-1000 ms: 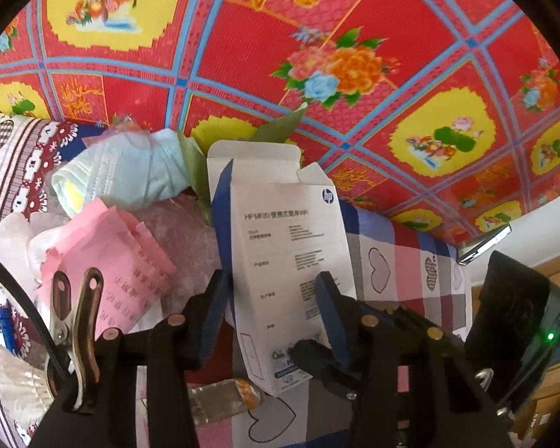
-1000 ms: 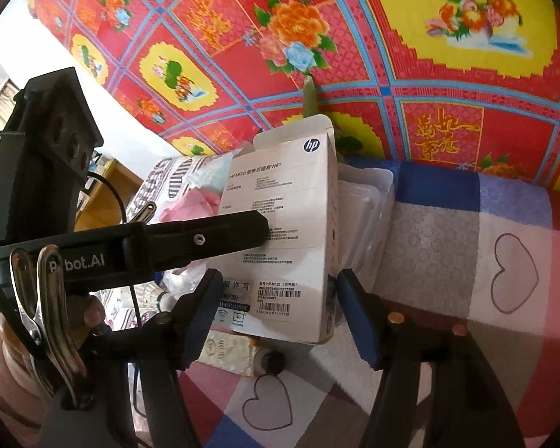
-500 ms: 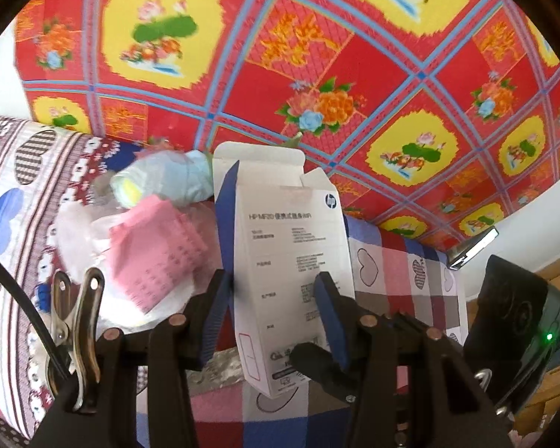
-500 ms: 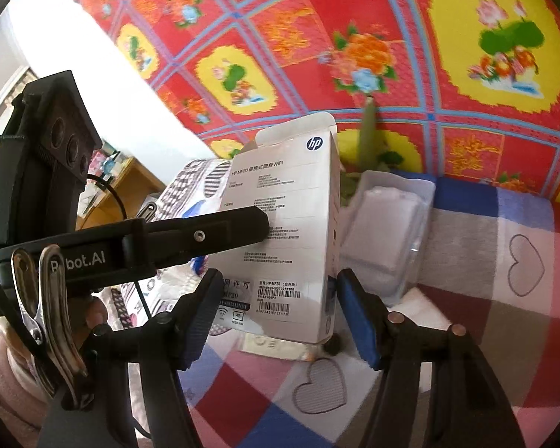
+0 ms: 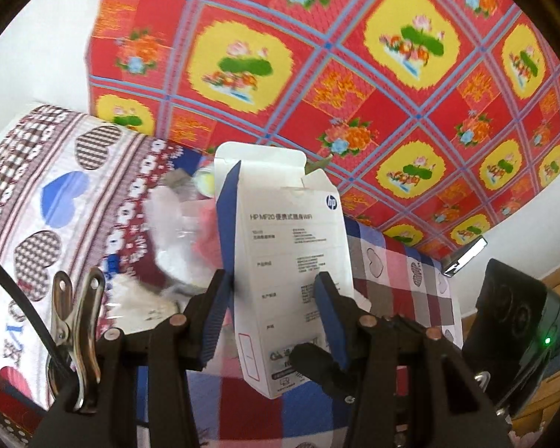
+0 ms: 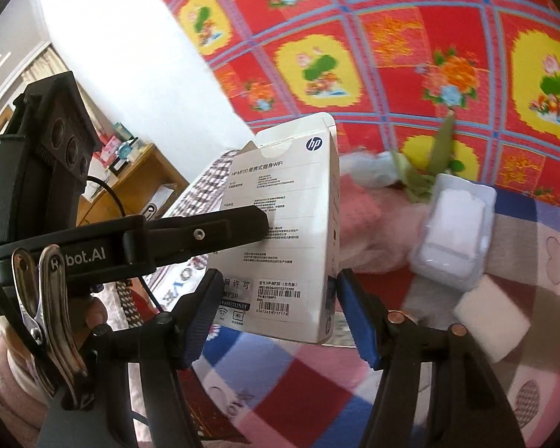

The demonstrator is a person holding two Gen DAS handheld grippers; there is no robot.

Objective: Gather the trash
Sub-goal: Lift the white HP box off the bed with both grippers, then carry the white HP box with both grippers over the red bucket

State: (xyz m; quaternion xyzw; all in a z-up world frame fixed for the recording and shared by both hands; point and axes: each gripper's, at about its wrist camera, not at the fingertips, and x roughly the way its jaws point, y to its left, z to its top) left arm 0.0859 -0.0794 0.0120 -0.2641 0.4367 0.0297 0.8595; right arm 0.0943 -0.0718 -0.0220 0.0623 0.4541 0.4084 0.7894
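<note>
Both grippers clamp one white box (image 5: 291, 261), held upright above the bed (image 5: 56, 201). The left gripper (image 5: 272, 313) pinches its narrow width; the right gripper (image 6: 276, 313) squeezes its lower end across the broad face.

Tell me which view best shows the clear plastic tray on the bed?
The right wrist view: the clear plastic tray lies in full sight, right of the white HP box. In the left wrist view that box fills the middle and the tray cannot be made out.
</note>
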